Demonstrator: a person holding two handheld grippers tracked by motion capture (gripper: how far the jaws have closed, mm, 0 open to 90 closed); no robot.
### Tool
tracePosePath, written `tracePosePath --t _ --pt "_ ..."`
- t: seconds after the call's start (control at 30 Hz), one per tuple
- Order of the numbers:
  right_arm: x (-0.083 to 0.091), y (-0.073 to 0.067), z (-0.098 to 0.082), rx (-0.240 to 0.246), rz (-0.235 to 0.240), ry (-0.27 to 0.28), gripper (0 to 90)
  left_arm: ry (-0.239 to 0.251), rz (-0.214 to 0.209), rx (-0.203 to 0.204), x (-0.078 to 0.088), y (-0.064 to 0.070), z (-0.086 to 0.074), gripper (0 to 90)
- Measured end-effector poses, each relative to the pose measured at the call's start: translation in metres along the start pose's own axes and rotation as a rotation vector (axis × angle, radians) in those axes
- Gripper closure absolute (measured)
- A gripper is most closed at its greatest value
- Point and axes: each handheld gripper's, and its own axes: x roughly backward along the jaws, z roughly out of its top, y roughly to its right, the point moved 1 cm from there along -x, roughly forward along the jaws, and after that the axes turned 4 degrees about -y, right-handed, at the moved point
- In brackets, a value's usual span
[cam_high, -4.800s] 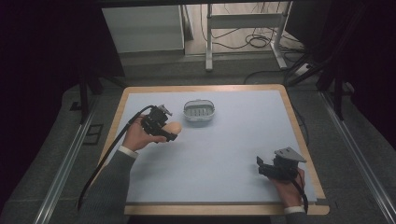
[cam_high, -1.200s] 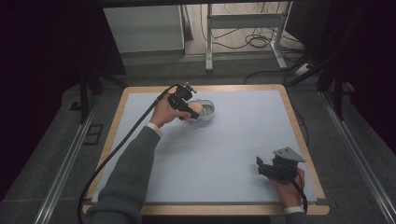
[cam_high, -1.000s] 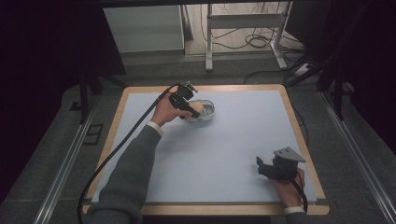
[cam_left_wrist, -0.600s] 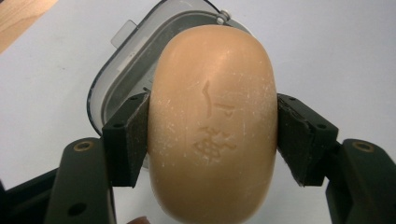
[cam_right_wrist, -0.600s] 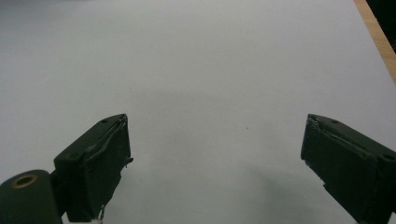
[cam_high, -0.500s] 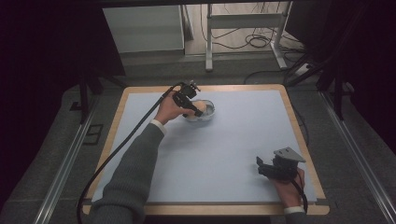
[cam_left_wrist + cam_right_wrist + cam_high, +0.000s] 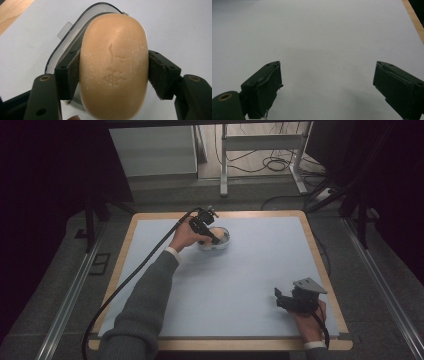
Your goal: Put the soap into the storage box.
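Left gripper (image 7: 113, 72) pinching the soap (image 7: 113, 65) above the clear dish (image 7: 75, 42) near the mat's (image 7: 250, 270) far edge; right gripper (image 7: 327, 87) spread over bare mat near the right edge.

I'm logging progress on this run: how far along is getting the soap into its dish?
Done: the soap bar is picked up, clamped between the left gripper pads. In hand: it hangs right over the clear soap dish at the far side of the table; whether it touches the dish I cannot tell. Left: lower it in and open the jaws. The right gripper rests open.
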Motion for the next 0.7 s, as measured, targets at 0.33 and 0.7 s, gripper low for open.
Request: tracePosePath --t 0.33,0.7 --pt "0.000 0.000 0.000 -0.006 0.004 -0.001 8.4 -0.016 -0.010 -0.009 -0.010 -0.007 0.008 32.4" --pt "0.000 0.000 0.000 -0.005 0.003 0.000 8.4 0.007 -0.038 0.002 -0.010 -0.002 0.007 28.4"
